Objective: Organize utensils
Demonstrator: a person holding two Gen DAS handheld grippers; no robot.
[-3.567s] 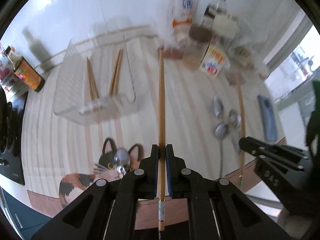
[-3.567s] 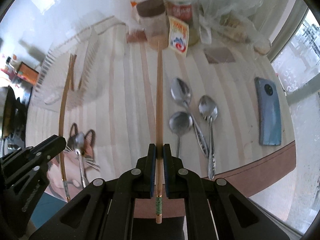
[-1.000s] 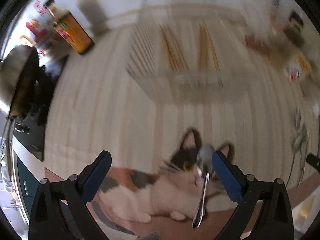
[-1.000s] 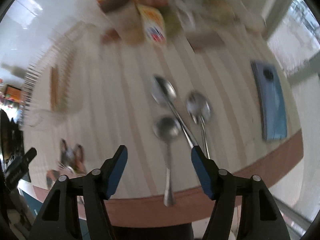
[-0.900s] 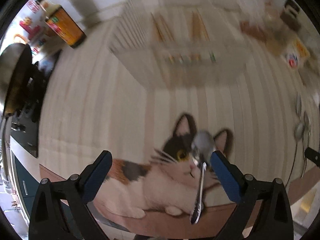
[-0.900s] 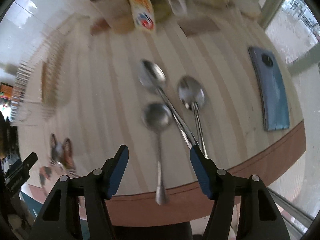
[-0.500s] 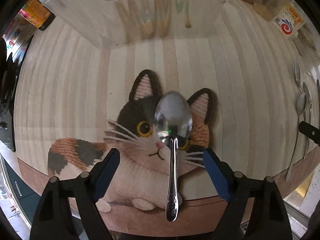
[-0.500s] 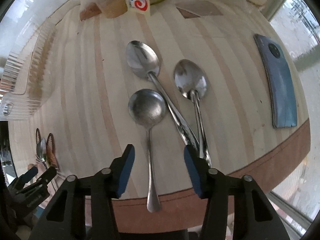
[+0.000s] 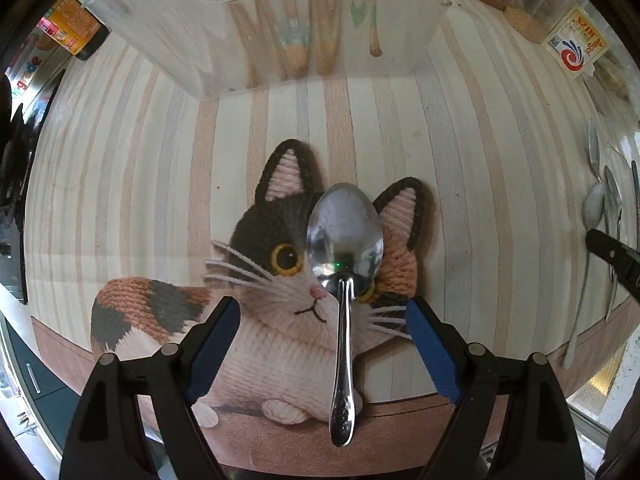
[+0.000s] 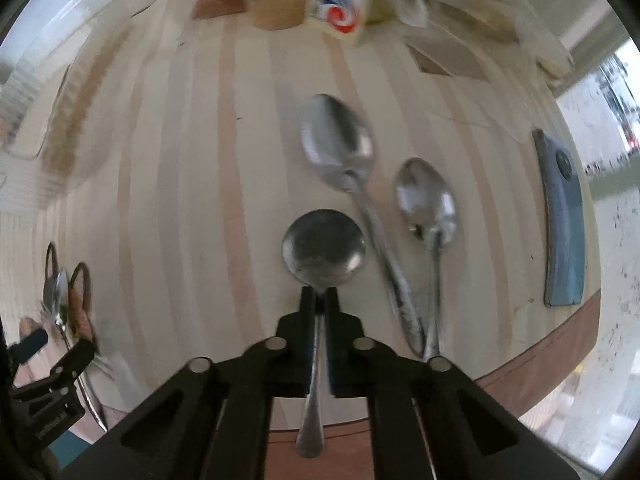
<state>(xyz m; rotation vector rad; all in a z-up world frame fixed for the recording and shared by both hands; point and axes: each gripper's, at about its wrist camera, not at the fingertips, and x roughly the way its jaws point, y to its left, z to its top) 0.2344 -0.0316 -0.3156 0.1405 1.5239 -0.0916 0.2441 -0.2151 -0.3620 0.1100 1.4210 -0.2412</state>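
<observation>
L gripper [image 9: 322, 322]: jaws held wide, nothing gripped; a spoon [image 9: 343, 280] is seen centred btwn them on the cat mat [image 9: 260, 312]. R gripper [image 10: 319, 300]: jaws clamped on round spoon [image 10: 322, 254] neck, bowl just ahead, on desk [image 10: 180, 200].

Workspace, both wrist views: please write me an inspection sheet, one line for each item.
Surface: striped wooden table with a brown edge band.
Job's things: oval spoon lying on the cat mat; round spoon; two more spoons on the table; chopsticks in the clear bin.
Clutter: blue phone, sauce bottle, jars and packets at the far edge.
Grippers: left tool open, straddling the oval spoon's handle; right tool shut on the round spoon's neck.
Cables: nothing seen.
Surroundings: window at right; stove partly visible at left.
</observation>
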